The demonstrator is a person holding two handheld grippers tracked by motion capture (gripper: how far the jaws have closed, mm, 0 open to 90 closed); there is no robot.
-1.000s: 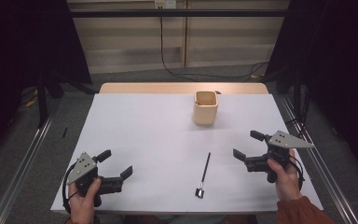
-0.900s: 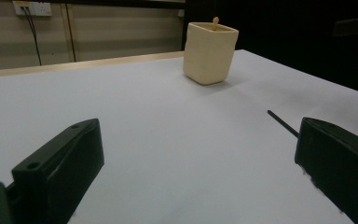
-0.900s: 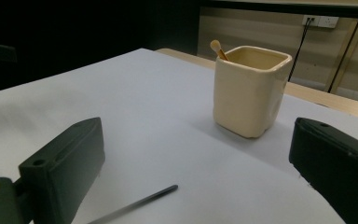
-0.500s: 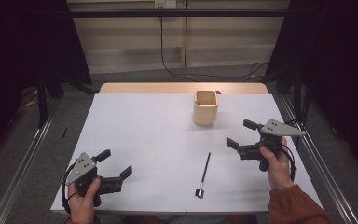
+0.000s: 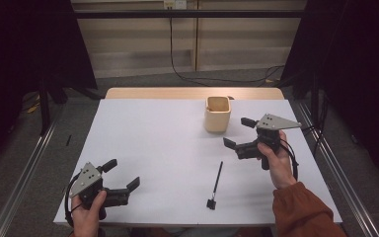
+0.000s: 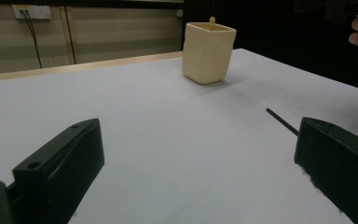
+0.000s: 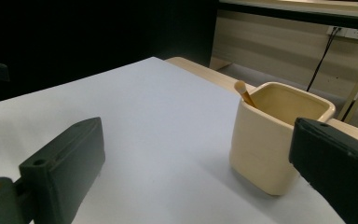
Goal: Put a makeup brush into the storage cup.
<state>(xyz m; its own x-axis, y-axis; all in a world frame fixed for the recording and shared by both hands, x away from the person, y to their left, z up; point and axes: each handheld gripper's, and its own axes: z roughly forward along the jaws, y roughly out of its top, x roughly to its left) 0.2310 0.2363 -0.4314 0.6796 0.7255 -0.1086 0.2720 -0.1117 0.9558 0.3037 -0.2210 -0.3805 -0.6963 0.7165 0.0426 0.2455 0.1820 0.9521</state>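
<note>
A cream square cup [image 5: 217, 113] [image 6: 208, 52] [image 7: 276, 136] stands at the table's far middle, with a thin wooden stick [image 7: 244, 94] poking above its rim. On the white sheet closer to me lies a slim black tool [image 5: 215, 183] [image 6: 282, 121] with a small head. My right gripper [image 5: 239, 133] is open and held just right of the cup, with nothing between its jaws. Near the front left corner my left gripper [image 5: 121, 175] is open too, low over the sheet and holding nothing.
The white table [image 5: 158, 148] has a wooden strip along its far edge. Metal rails run down both sides on the floor. A cable hangs down the back wall. Dark curtains stand at left and right.
My right gripper has moved forward and leftward, from the right edge of the table to just beside the cup. The left gripper has stayed in place.
</note>
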